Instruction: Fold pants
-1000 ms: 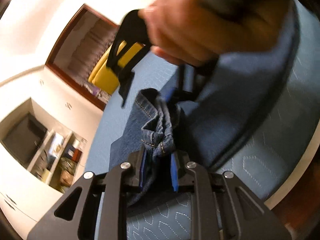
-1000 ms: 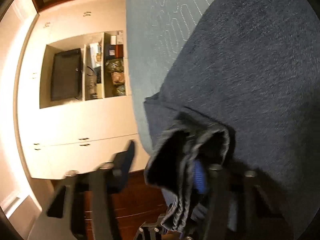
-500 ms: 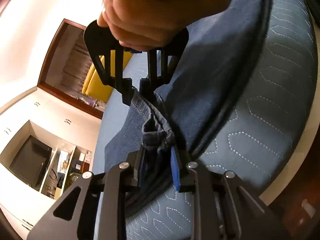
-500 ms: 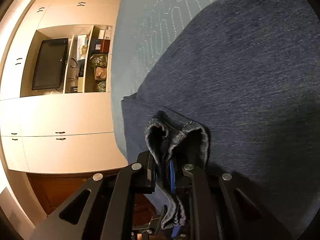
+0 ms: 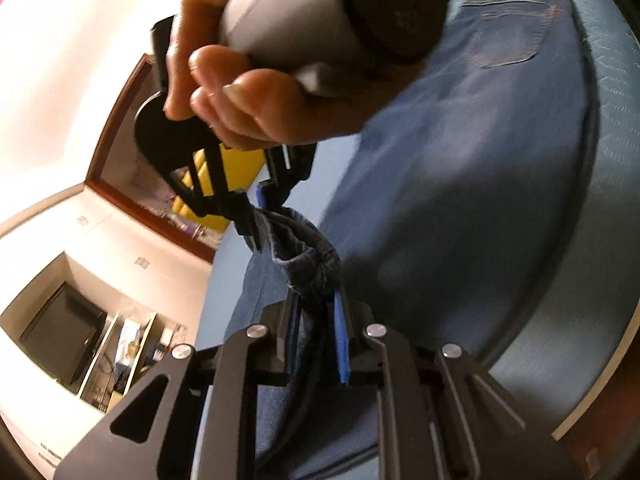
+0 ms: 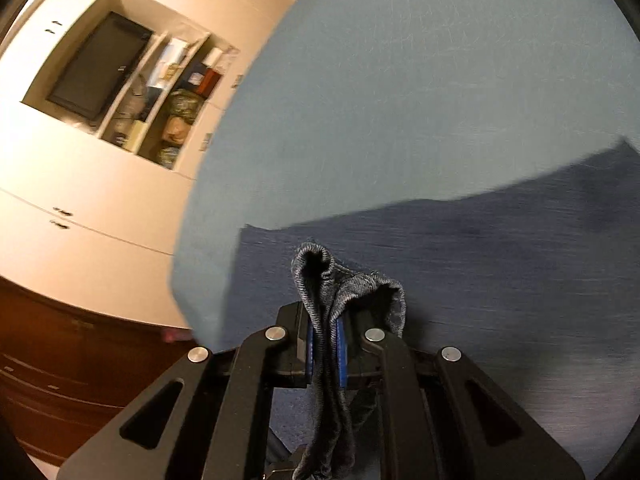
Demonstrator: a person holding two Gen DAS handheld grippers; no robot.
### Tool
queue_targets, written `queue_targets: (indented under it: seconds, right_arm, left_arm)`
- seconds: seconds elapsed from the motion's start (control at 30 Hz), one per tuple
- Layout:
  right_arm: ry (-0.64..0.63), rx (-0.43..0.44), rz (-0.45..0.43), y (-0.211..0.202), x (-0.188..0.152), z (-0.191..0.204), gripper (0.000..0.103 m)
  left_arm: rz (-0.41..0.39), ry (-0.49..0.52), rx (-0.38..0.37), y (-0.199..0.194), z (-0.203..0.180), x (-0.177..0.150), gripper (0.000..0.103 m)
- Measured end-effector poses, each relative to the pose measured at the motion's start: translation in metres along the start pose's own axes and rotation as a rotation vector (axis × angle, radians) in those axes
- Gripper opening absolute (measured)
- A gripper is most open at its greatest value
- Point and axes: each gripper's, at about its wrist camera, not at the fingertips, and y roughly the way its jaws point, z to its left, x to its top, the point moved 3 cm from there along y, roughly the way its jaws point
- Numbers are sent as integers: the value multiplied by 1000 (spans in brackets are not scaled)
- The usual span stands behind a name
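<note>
Left gripper (image 5: 316, 332) and right gripper (image 6: 325, 340) each pinch the jeans (image 5: 460, 168) hem.

Support surface: a bed with a blue quilted cover (image 5: 592, 344), filling the right side of the left wrist frame and the upper centre of the right wrist frame (image 6: 400, 92). Lying directly on it: blue denim pants (image 5: 460, 128), waistband and back pocket toward the upper right of the frame.

- A bed with light blue quilted cover (image 5: 568, 320).
- A dark television (image 6: 100, 66) inside a niche of the white cupboard wall (image 6: 80, 184).
- Open shelves (image 6: 168, 92) with small items beside the television.
- A yellow object (image 5: 236, 172) behind a brown wooden frame (image 5: 120, 108).
</note>
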Motion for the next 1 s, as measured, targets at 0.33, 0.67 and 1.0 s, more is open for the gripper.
queue_targets:
  seconds: [0.33, 0.67, 1.0]
  right_arm:
    - [106, 45, 17, 22, -18, -91, 24]
    - [78, 35, -5, 9, -22, -111, 13]
    - [63, 33, -125, -54, -41, -116, 11]
  left_arm:
    - [44, 32, -30, 16, -55, 12, 28]
    - [52, 45, -64, 16, -61, 13, 19]
    - [-36, 35, -84, -3, -55, 35, 18]
